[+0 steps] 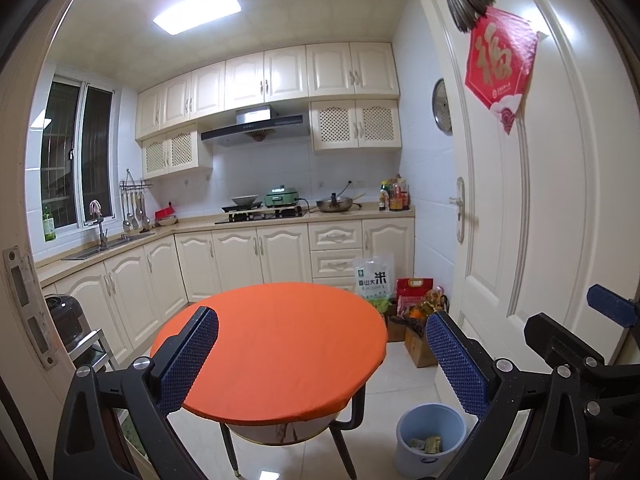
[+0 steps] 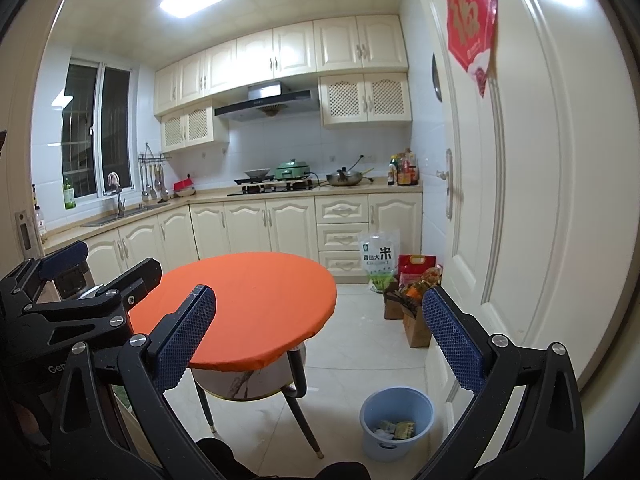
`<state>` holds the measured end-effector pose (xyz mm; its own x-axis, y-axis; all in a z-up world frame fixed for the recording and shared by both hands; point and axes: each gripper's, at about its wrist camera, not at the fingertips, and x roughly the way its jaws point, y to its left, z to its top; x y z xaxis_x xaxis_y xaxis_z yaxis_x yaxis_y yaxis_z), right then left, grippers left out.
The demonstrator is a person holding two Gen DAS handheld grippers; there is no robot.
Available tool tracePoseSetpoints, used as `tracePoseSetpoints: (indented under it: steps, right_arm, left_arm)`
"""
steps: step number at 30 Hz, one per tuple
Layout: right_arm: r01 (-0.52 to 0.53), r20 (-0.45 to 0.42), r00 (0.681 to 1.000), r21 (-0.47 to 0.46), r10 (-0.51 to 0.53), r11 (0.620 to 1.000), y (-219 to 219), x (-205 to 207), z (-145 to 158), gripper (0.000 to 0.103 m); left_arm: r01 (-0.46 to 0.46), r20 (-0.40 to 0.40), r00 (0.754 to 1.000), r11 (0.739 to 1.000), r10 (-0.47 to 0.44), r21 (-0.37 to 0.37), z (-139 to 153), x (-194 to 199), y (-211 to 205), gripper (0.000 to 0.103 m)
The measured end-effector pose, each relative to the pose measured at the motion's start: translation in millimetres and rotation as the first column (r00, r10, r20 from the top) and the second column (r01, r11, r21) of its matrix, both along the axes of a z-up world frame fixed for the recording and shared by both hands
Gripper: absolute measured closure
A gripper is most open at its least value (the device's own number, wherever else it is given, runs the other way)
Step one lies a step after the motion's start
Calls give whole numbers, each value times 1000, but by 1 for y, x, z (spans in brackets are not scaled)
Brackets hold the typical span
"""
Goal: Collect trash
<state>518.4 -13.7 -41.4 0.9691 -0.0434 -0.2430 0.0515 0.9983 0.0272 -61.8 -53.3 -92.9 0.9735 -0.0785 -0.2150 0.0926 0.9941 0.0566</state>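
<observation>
Trash (image 2: 394, 429) fills blue bin (image 2: 370, 408); both grippers gape empty.

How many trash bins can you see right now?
1. A blue bin stands on the floor right of the orange table, near the white door, with wrappers inside. Another could be hidden behind the table or grippers.

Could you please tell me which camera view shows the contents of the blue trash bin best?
The right wrist view: the blue trash bin sits unobstructed, its wrappers visible inside. In the left wrist view, the left gripper finger overlaps the bin's right edge.
</observation>
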Motion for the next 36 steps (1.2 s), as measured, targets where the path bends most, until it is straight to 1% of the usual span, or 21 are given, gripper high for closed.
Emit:
tracePoseSetpoints:
  steps: [9, 14, 21, 24, 30, 36]
  right_arm:
    - [5, -7, 1000, 8, -5, 1000, 0, 4, -4, 0]
    - [12, -18, 1000, 16, -12, 1000, 1, 10, -11, 0]
    - [28, -56, 998, 26, -27, 999, -1, 31, -23, 0]
    - [37, -48, 998, 35, -35, 999, -3, 35, -27, 0]
    - [50, -72, 996, 36, -48, 998, -4, 53, -28, 0]
    - [55, -92, 994, 18, -53, 998, 6, 72, -30, 0]
  left_arm:
    - [6, -4, 1000, 1000, -6, -2, -5, 5, 0, 1]
    - [9, -14, 1000, 1000, -9, 2, -10, 15, -2, 1]
    - [26, -33, 999, 1000, -26, 1, -16, 43, -1, 1]
    - [43, -37, 998, 999, -43, -4, -18, 55, 0, 1]
    - [57, -57, 997, 998, -57, -10, -21, 83, 3, 1]
    - [56, -71, 996, 998, -57, -25, -22, 109, 13, 1]
